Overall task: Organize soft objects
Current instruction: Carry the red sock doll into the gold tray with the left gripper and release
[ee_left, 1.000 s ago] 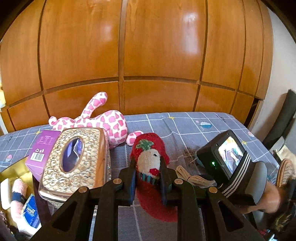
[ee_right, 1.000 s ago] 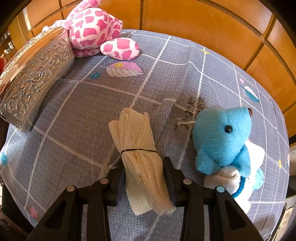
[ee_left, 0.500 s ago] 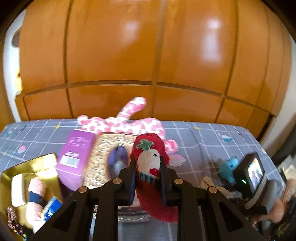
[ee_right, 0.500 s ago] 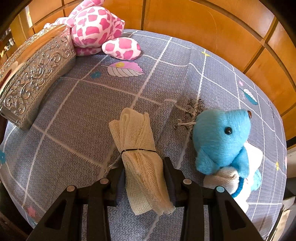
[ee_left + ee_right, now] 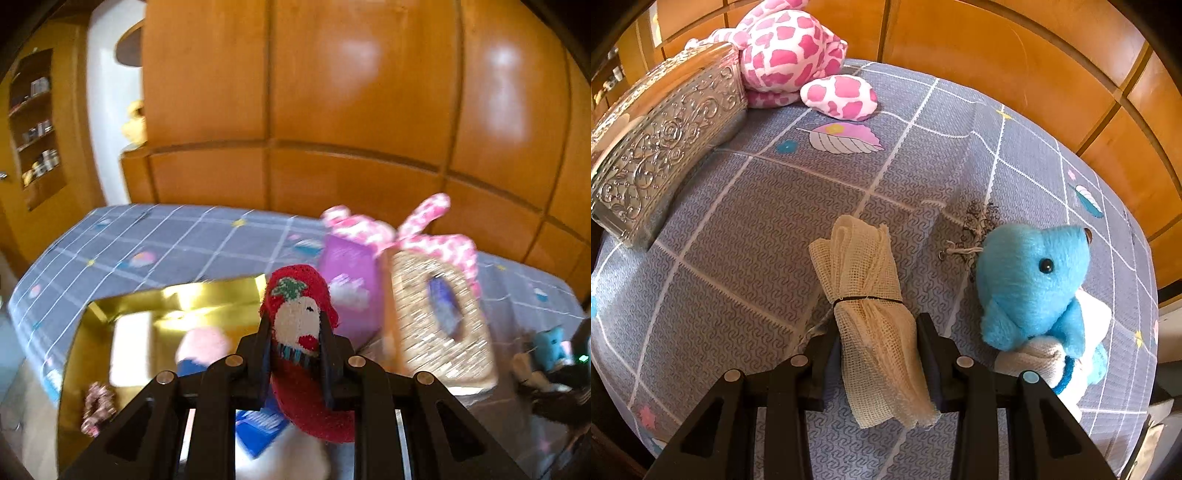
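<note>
Fingers of the left gripper [image 5: 294,334] pinched a red sock [image 5: 301,354] near its cuff, holding it above the counter [image 5: 155,240]. The sock was fuzzy and bright red, with a cream face, a red mouth, a green leaf patch above it and a striped blue band below; its toe hung down behind the gripper. Beneath and to the left lay a gold tray [image 5: 207,295] with blurred soft items inside. To the right stood a purple box [image 5: 349,273] and an ornate tissue box [image 5: 439,317], with a pink spotted plush [image 5: 424,232] behind them.

The right gripper [image 5: 879,341] was closed partway on a cream gauze bundle [image 5: 871,310], a loosely woven mesh cloth cinched by a black band, lying on the grey checked cloth [image 5: 738,258]. Just to its right sat a blue plush [image 5: 1034,284] hugging a white roll.
</note>
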A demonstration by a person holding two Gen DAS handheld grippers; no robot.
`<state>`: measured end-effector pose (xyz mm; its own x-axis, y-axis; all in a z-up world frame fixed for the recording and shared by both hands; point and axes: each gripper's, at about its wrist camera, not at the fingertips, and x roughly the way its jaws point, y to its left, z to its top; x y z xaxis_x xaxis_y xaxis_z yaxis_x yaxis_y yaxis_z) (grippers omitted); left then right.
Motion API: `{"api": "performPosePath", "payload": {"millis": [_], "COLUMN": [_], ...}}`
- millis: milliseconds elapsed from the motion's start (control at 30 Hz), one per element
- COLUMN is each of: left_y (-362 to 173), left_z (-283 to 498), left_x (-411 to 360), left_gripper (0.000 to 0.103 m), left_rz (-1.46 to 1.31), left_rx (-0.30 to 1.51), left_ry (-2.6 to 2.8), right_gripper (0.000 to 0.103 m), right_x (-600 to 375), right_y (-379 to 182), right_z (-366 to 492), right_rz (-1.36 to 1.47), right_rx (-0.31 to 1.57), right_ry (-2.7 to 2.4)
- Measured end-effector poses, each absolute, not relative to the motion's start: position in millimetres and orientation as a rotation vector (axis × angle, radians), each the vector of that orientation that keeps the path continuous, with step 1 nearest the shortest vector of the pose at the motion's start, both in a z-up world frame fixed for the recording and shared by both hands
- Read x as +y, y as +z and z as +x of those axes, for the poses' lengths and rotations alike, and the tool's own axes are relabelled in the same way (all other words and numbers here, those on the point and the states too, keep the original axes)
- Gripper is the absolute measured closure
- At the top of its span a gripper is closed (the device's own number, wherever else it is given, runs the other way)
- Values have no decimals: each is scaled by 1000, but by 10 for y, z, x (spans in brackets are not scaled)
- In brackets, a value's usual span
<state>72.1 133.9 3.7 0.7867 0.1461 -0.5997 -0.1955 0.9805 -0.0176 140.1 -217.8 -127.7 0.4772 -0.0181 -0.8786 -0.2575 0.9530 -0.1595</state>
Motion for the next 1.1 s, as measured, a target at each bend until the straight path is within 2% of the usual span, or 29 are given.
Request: {"api": "performPosePath", "payload": {"millis": [567,1100], "left_y": [-390,-638], "left_z": [220,239], "left_x": [2142,2288], "left_gripper": [81,78], "left_rz": [-180,-194], "left_rx": [711,767], "left_ry": [349,405], "right_gripper": [66,66], "right_x": [-2148,-2122], "right_y": [-1293,-1329], "right_z": [1342,1326], "right_rz": [-303,-313], "right_rx": [1056,1048], "right_ry": [147,146]}}
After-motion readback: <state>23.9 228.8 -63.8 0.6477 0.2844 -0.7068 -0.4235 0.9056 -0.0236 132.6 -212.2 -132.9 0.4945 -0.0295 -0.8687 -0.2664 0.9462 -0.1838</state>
